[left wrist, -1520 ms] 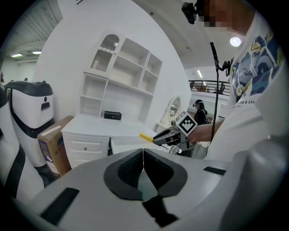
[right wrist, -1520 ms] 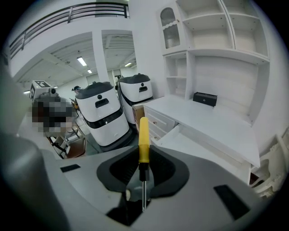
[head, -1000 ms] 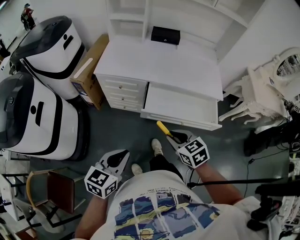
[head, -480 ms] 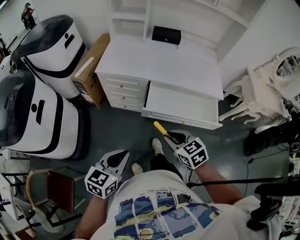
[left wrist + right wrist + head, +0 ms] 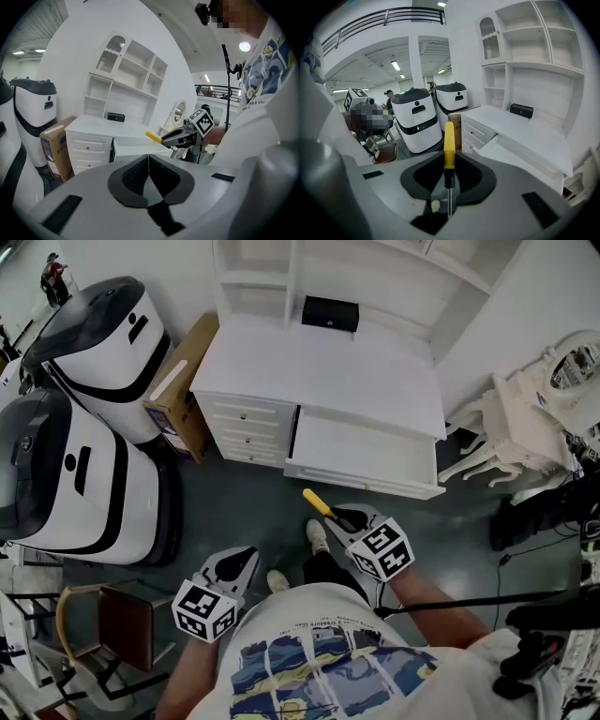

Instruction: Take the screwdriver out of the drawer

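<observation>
My right gripper (image 5: 343,518) is shut on a yellow-handled screwdriver (image 5: 319,504), whose handle sticks out past the jaws toward the open white drawer (image 5: 361,456). In the right gripper view the screwdriver (image 5: 449,154) stands upright between the pads, metal shaft toward the camera. The drawer's inside looks bare. My left gripper (image 5: 236,563) hangs lower left over the floor, shut with nothing in it; its pads (image 5: 148,174) meet. The right gripper (image 5: 176,137) with the screwdriver (image 5: 153,137) also shows in the left gripper view.
The white desk (image 5: 328,371) carries a small black box (image 5: 330,312) and a shelf unit behind. Two large white-and-black machines (image 5: 70,465) and a cardboard box (image 5: 178,381) stand left. A chair (image 5: 112,620) sits lower left, white furniture (image 5: 530,418) at right.
The right gripper with the screwdriver has drifted slightly left and toward the drawer front. The left gripper has stayed where it was.
</observation>
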### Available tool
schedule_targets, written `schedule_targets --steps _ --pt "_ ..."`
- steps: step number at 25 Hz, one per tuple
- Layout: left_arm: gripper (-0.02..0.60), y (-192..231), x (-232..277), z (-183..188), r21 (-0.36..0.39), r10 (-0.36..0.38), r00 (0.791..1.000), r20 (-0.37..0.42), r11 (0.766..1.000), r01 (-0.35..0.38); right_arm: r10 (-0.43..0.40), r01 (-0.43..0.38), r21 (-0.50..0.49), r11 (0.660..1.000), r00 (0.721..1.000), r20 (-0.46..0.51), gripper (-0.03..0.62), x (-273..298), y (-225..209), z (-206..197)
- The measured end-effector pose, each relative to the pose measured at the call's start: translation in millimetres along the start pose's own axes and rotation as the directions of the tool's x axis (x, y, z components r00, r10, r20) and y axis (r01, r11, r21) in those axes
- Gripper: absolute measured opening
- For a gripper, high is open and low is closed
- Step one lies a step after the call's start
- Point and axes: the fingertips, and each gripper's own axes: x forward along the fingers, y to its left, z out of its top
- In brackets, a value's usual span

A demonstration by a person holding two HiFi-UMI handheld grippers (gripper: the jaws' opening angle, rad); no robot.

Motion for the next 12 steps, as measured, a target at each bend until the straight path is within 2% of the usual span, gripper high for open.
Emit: schedule_targets --steps 12 --pt "0.014 0.1 -4.6 -3.3 0.005 0.003 1.000 -0.013 1.000 -0.003 0.014 -0.014 -0.006 1.000 1.000 0.009 0.092 5.1 7.3 2.6"
